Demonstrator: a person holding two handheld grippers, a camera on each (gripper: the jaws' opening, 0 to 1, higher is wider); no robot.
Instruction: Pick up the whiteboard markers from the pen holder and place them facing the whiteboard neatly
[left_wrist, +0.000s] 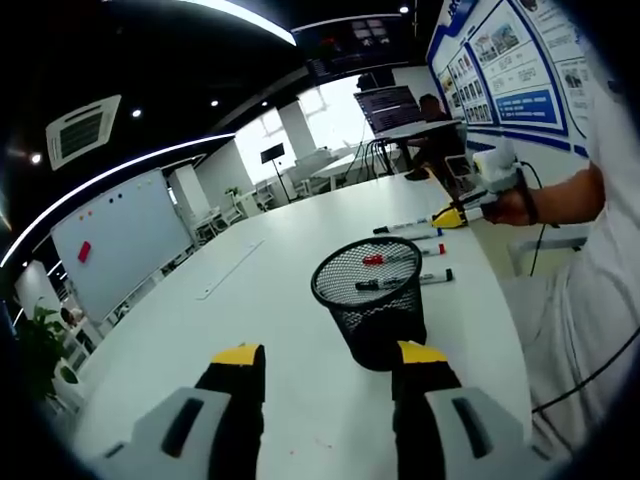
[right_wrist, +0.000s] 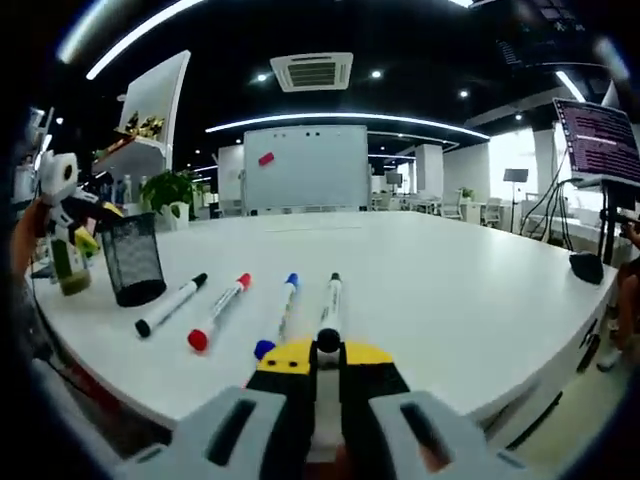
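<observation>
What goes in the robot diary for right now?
right gripper: shut on black marker | left gripper: open, by holder | table: four markers

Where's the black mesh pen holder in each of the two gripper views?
Left gripper view: the black mesh pen holder stands centre, just beyond this gripper's open jaws.
Right gripper view: the pen holder stands at far left on the table, left of the four laid-out markers.
Shared landmark: the whiteboard with a pink patch.
</observation>
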